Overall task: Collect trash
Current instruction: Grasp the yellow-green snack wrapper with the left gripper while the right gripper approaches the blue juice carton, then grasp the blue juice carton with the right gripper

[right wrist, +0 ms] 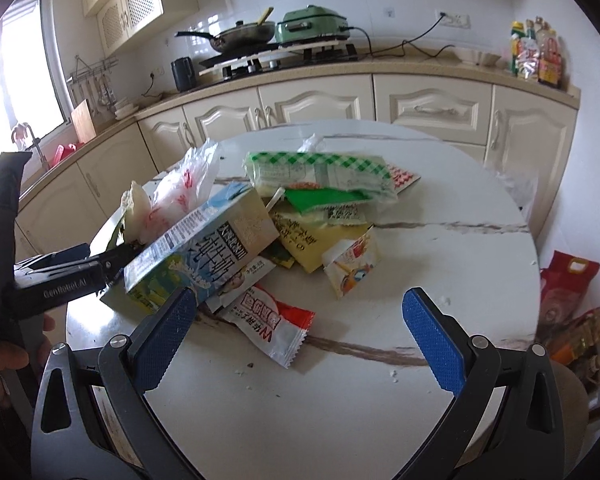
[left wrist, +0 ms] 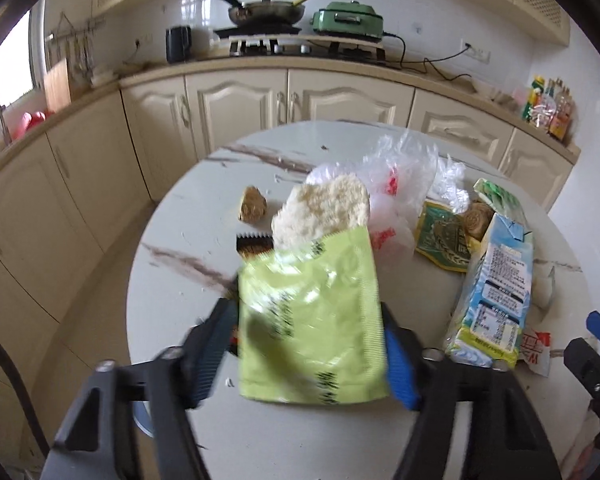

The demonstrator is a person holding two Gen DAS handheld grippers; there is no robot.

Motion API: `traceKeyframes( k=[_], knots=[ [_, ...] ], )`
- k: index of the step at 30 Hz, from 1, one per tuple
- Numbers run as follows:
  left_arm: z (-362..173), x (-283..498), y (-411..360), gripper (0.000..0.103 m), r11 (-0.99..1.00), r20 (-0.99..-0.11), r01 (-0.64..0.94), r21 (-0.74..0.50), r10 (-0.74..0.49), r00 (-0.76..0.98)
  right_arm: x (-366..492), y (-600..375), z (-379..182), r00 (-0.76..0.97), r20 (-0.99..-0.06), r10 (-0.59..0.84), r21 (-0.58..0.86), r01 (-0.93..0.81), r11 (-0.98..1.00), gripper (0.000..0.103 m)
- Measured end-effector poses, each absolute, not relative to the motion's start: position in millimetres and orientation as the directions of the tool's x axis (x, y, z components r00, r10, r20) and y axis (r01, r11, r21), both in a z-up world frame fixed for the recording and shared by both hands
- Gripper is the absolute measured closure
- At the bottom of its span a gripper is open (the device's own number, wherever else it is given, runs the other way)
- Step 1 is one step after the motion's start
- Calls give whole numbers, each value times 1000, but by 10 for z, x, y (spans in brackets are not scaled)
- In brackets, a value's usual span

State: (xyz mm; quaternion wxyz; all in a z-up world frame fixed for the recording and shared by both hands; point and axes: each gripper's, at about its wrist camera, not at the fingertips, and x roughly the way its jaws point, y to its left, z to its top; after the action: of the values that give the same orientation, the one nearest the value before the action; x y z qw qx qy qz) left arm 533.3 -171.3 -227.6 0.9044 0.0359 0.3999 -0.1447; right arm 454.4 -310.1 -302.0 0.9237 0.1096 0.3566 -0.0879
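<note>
Lime-green foil wrapper (left wrist: 312, 320) filling the lower centre of the left wrist view, pinched from both sides by the left gripper (left wrist: 308, 356), blue pads (left wrist: 400, 368) pressing into its edges, pale rice cracker (left wrist: 320, 210) poking out of the torn top. Marble-veined round table (left wrist: 204, 216) underneath, strewn with rubbish: brown crumbly lump (left wrist: 253, 204) left of the cracker, clear plastic bag with red print (left wrist: 396, 176) behind it, green-and-gold packet (left wrist: 446, 236) to the right, blue-and-white milk carton (left wrist: 496, 292) lying along the right side.

Over in the right wrist view, right gripper (right wrist: 300, 336) spread wide at the bottom of the frame, nothing between the pads, hanging above bare tabletop just below a red-and-white sachet (right wrist: 272, 326). Milk carton (right wrist: 204, 248) at centre left, yellow wrappers (right wrist: 320, 240) and a small cartoon-printed carton (right wrist: 352, 266) beside it, green-checked package (right wrist: 320, 172) further up the frame. Left gripper (right wrist: 112, 260) reaching in from the left edge, tips hidden behind the carton. A hand (right wrist: 4, 356) on its handle at lower left.

Cream cabinets (right wrist: 316, 104) across the background, frying pan (right wrist: 244, 36) and green cooker (right wrist: 312, 24) on the counter up top
</note>
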Motion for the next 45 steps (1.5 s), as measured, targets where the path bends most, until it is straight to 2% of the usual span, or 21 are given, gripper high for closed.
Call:
traceKeyframes(
  k=[3, 4, 7, 10, 17, 23, 28, 29, 30, 31, 38, 45],
  knots=[
    [-2257, 5456, -1672, 65, 950, -727, 301, -78, -261, 635, 4565, -3065, -3029, 730, -679, -80, 141, 236, 962, 0],
    [-2222, 5458, -1625, 76, 948, -723, 307, -83, -269, 636, 4565, -3058, -3021, 732, -677, -80, 142, 236, 961, 0],
    [-2179, 5485, -1560, 97, 938, -709, 333, -96, -299, 639, 4578, -3021, -2993, 739, -669, -73, 152, 232, 961, 0],
    [-2176, 5351, -1384, 101, 931, -692, 346, -118, -327, 644, 4624, -2951, -2968, 742, -668, -54, 170, 222, 960, 0],
    [-2129, 4956, -1005, 103, 901, -633, 396, -175, -411, 656, 4938, -2651, -2963, 736, -677, -14, 230, 229, 946, 0],
    [-2107, 4745, -806, 103, 866, -609, 455, -206, -478, 634, 5363, -2488, -3060, 658, -740, -140, 154, 368, 917, 0],
    [-2061, 4619, -629, 103, 852, -596, 474, -222, -503, 626, 5508, -2489, -3219, 610, -780, -140, 151, 400, 904, 0],
    [-2046, 4612, -607, 103, 849, -593, 478, -227, -510, 624, 5496, -2488, -3216, 611, -779, -143, 147, 399, 905, 9],
    [-2038, 4586, -571, 103, 845, -589, 483, -232, -517, 621, 5476, -2493, -3209, 613, -778, -141, 151, 399, 904, 24],
    [-2026, 4556, -548, 103, 842, -587, 485, -235, -521, 620, 5443, -2507, -3187, 629, -769, -117, 177, 385, 906, 31],
    [-1999, 4383, -436, 103, 817, -578, 516, -256, -557, 596, 5273, -2609, -3129, 642, -763, -71, 208, 349, 914, 64],
    [-1929, 4277, -337, 103, 796, -573, 532, -289, -589, 570, 5051, -2683, -3019, 686, -728, -15, 262, 298, 918, 65]
  ],
)
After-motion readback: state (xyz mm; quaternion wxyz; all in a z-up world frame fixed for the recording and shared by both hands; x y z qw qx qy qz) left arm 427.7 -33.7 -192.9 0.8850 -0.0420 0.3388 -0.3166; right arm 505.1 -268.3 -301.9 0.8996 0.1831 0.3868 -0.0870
